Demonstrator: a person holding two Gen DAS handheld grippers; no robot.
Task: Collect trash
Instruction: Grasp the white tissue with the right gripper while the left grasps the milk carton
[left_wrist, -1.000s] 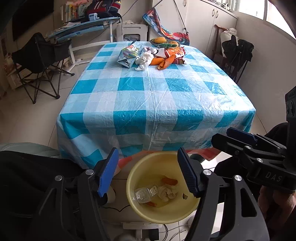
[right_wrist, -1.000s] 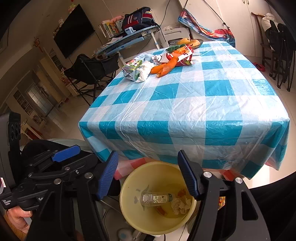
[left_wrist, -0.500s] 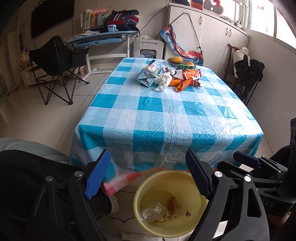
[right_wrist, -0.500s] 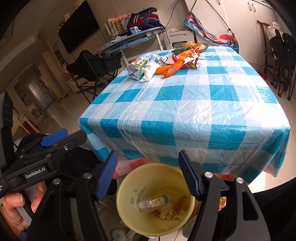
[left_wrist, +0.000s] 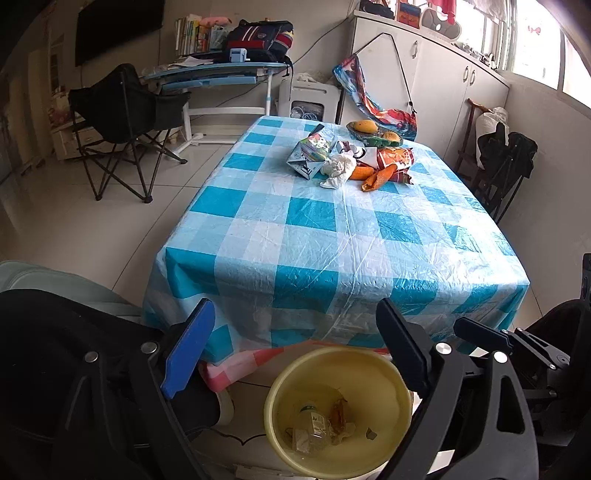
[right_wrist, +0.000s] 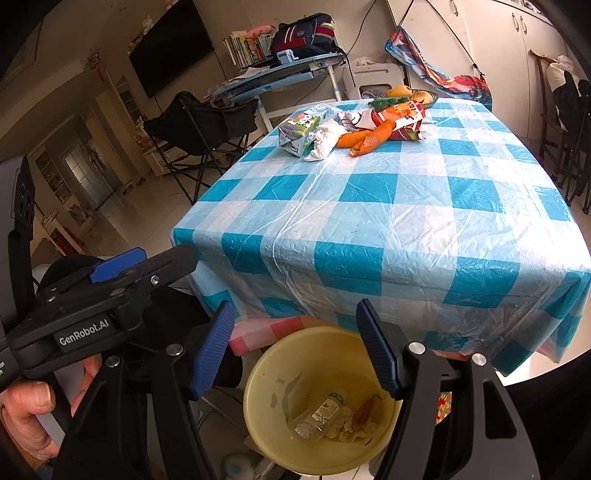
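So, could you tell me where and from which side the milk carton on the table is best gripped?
Grip the milk carton across its flat side panels, near the end facing the table's near edge. It lies on its side, and that end is clear; crumpled tissue leans against its right side, so come from the front-left.

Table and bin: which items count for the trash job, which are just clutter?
Job items:
- yellow bin, with plastic bottle already inside
- carton
- crumpled tissue
- orange peel
- snack wrapper
- left gripper, opening, nothing between its fingers
- right gripper, empty

Lying about:
- fruit bowl
- folding chair
- desk with backpack
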